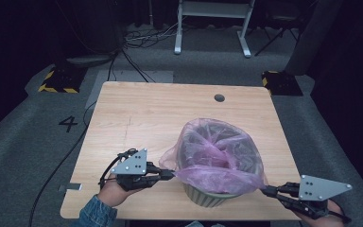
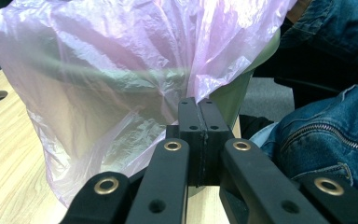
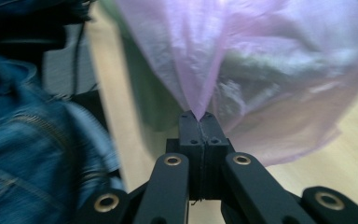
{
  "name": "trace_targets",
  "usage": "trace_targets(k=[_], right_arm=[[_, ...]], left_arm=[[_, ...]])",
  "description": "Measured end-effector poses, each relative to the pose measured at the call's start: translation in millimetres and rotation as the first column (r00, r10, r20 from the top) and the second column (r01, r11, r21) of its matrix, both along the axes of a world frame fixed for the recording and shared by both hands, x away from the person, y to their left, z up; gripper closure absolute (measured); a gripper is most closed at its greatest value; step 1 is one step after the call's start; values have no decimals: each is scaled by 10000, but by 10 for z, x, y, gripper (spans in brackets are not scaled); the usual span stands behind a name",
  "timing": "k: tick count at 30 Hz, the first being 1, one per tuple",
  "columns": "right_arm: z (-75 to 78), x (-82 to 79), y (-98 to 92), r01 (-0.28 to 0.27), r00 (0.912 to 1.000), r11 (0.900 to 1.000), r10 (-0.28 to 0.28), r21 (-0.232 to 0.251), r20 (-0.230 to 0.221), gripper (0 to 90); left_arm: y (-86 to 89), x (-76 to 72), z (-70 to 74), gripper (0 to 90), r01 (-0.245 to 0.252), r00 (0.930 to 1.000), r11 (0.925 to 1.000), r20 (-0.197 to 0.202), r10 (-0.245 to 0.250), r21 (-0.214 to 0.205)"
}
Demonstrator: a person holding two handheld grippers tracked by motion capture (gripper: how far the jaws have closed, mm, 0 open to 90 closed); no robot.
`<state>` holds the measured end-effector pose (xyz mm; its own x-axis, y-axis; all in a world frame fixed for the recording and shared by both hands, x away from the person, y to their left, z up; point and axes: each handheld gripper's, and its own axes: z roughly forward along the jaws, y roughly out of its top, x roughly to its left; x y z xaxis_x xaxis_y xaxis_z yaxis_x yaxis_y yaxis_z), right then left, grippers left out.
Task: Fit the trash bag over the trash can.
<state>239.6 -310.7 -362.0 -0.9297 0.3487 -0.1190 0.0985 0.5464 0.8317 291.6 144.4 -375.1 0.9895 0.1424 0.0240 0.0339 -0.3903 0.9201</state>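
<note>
The pale wooden rectangular worktop [image 1: 137,113] carries one thing: a round, ribbed, grey-green plastic waste bin [image 1: 208,196] standing upright toward the near edge, between the person's two hands. Over its rim lies a thin, translucent pink plastic bin liner [image 1: 217,151], its middle sagging loosely into the bin and its edge folded outward over the near side of the rim.

The bin looks stiff and light; with nothing in it, a hard sideways pull on the liner could probably slide or tip it. The liner is the delicate part: soft, crinkly film with almost no weight, slippery against itself, and likely to stretch or tear if dragged over the rim under tension. It is best taken at the hem, in a bunched fold rather than a single layer, and on opposite sides so the pull is even.

That is how it is held now. The left tongs [image 1: 170,174] are fully closed on a pinch of the film at the bin's left side, and the right tongs [image 1: 266,191] are likewise clamped tight on a gathered point of it at the right, the film drawn taut into a peak.
</note>
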Motion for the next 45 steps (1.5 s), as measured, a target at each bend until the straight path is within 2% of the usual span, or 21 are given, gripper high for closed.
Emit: trace_targets(k=[3, 5, 9, 12, 14, 16, 18, 21, 23, 24, 25, 26, 28, 31, 34, 37, 40, 41, 42, 44, 45], right_arm=[[-154, -12, 78, -311, 9982, 9948, 260, -973, -534, 900], [-267, 1, 96, -470, 9953, 9893, 346, -1379, -907, 900], [-394, 69, 80, -639, 9896, 9915, 483, -1138, -1354, 900], [-480, 136, 98, -705, 9859, 9885, 486, -1339, -1601, 900], [-569, 180, 116, -487, 9880, 9771, 166, -2071, -1538, 900], [-691, 246, 97, -3, 9874, 9610, -435, -2767, -1523, 900], [-791, 320, 18, 361, 9821, 9648, -825, -2606, -1695, 899], [-877, 380, -117, 749, 9712, 9765, -1173, -2020, -2074, 898], [-899, 360, -149, 794, 9695, 9797, -1188, -1841, -2143, 873], [-891, 338, -156, 853, 9693, 9794, -1241, -1832, -2123, 804], [-874, 318, -168, 955, 9695, 9800, -1314, -1747, -2071, 673], [-848, 298, -191, 1082, 9718, 9824, -1368, -1520, -1920, 550], [-769, 262, -253, 1091, 9746, 9906, -1228, -821, -1875, 399], [-615, 208, -287, 1048, 9823, 9945, -1046, -69, -1556, 285], [-469, 180, -259, 1120, 9876, 9933, -1081, 281, -1138, 241], [-367, 217, -211, 1324, 9888, 9873, -1254, 882, -815, 212], [-351, 313, -95, 1355, 9886, 9876, -1295, 788, -767, 253], [-346, 329, -48, 1139, 9918, 9924, -1108, 474, -638, 337], [-328, 329, -9, 845, 9954, 9964, -839, 117, -465, 482], [-275, 320, 23, 651, 9974, 9979, -653, -70, -312, 674], [-244, 328, 21, 710, 9968, 9974, -714, -108, -371, 773]], left_arm=[[-40, -17, -87, 899, 137, 9999, 9979, -19, -136, 628], [-54, -11, -161, 900, 266, 9994, 9973, -247, -249, 681], [-89, 2, -233, 900, 452, 9976, 9974, -547, -421, 570], [-144, -53, -265, 900, 510, 9981, 9928, -391, -470, 1081], [-160, -53, -328, 900, 253, 9993, 9847, -324, -200, 1726], [-135, 2, -422, 900, -113, 9984, 9788, -517, 223, 2043], [-89, 68, -514, 900, -456, 9938, 9759, -892, 659, 2136], [-65, 115, -629, 900, -554, 9843, 9769, -1528, 881, 2063], [-56, 96, -635, 893, -738, 9826, 9773, -1531, 1053, 1985], [-45, 87, -620, 805, -955, 9815, 9762, -1453, 1250, 1946], [-20, 77, -599, 664, -1117, 9804, 9779, -1412, 1375, 1766], [14, 70, -574, 552, -1255, 9786, 9823, -1454, 1456, 1391], [83, 74, -513, 411, -1461, 9735, 9872, -1680, 1551, 646], [98, 78, -412, 330, -1517, 9738, 9884, -1713, 1496, 8], [1, 104, -346, 285, -1718, 9747, 9849, -1415, 1730, 209], [-147, 142, -336, 263, -1627, 9746, 9861, -1506, 1657, 326], [-311, 79, -316, 266, -1314, 9850, 9892, -1043, 1377, 650], [-350, 54, -304, 280, -1410, 9854, 9869, -848, 1476, 787], [-364, 40, -287, 302, -1500, 9855, 9845, -659, 1562, 905], [-333, 38, -261, 562, -1483, 9867, 9866, -566, 1521, 675], [-311, 53, -248, 651, -1598, 9844, 9853, -643, 1636, 599]])
